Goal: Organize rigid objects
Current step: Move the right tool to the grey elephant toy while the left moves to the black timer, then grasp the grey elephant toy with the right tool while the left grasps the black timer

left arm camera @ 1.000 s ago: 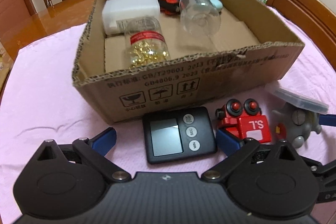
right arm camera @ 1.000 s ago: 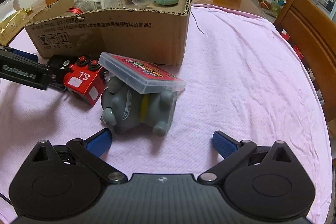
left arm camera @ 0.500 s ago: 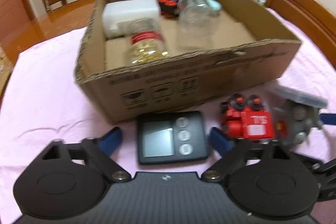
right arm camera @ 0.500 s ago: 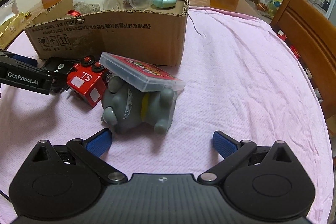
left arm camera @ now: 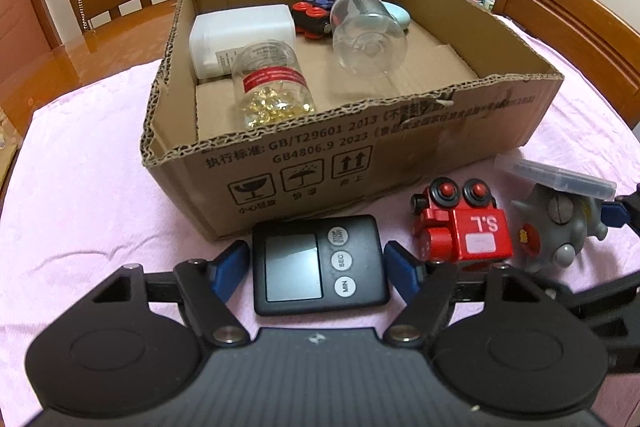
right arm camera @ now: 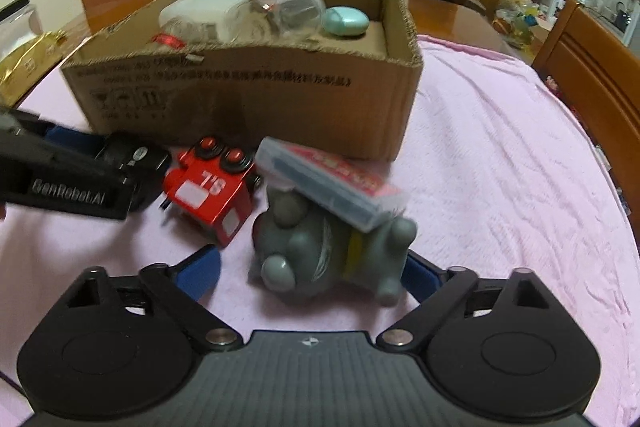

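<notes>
1. Cardboard box [left arm camera: 304, 163]: open-topped, set on a pink tablecloth [left arm camera: 80, 187]; printed handling symbols are seen on its near wall. Its contents are listed in 2–6, left to right as seen from the left wrist.
2. White plastic container [left arm camera: 240, 35]: laid on its side in the box's far left part.
3. Clear jar with red label band [left arm camera: 276, 87]: lying just in front of the white container and touching it; yellow capsules are held inside.
4. Red-and-blue toy piece [left arm camera: 310, 13]: placed against the far wall, between the white container and the empty jar.
5. Empty clear jar [left arm camera: 366, 35]: lying on its side near the box's middle, base toward the camera.
6. Pale teal oval case [right arm camera: 346, 21]: lodged in the far right corner, just behind the empty jar.
7. Left gripper [left arm camera: 318, 263]: its jaws have just been closing; a black digital timer [left arm camera: 320, 263] is seen between the blue pads, outside the box against its near wall. The pads stand at the timer's side edges; firm contact cannot be told.
8. Red toy truck [left arm camera: 464, 227]: on the cloth, just right of the timer.
9. Right gripper [right arm camera: 316, 271]: its jaws have just been closing, partly open, around a grey toy figure [right arm camera: 320, 255] lying on the cloth; contact cannot be told, the view being blurred.
10. Clear card case [right arm camera: 332, 187]: resting tilted on top of the grey figure.
</notes>
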